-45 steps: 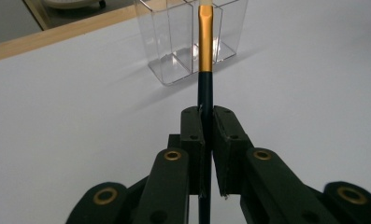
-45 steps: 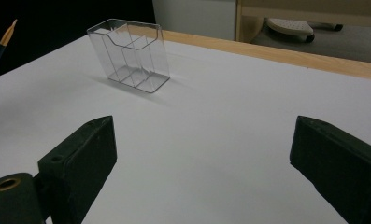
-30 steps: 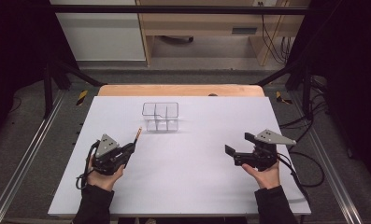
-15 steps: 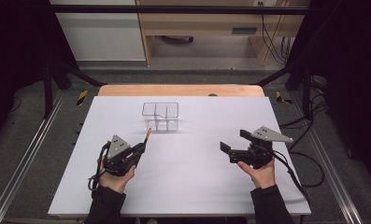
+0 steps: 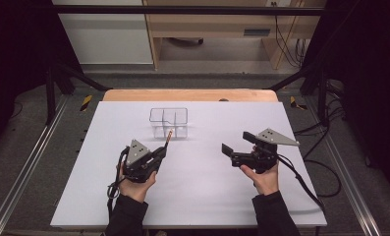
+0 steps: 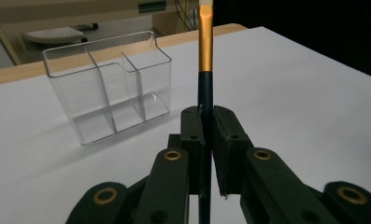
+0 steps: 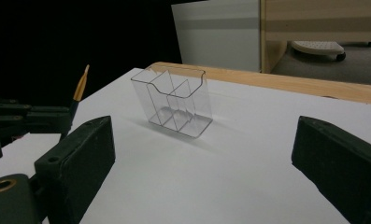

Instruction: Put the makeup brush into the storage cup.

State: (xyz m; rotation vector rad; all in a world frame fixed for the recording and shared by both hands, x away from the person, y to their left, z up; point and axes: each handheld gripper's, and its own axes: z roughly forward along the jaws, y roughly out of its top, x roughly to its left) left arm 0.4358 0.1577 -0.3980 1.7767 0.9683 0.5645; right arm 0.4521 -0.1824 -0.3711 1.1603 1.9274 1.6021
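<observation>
The left gripper [image 5: 158,154] has its fingers [image 6: 192,135] clamped on a dark brush [image 6: 205,70] with a gold ferrule, which points toward the clear organizer [image 5: 169,122] just beyond it. That three-compartment organizer stands empty on the white counter [image 5: 197,196]. The right gripper [image 5: 236,146], well apart, has its fingers [image 7: 80,158] spread wide, holding nothing.

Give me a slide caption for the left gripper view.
Left gripper clamps a brush beside an empty clear organizer.
</observation>
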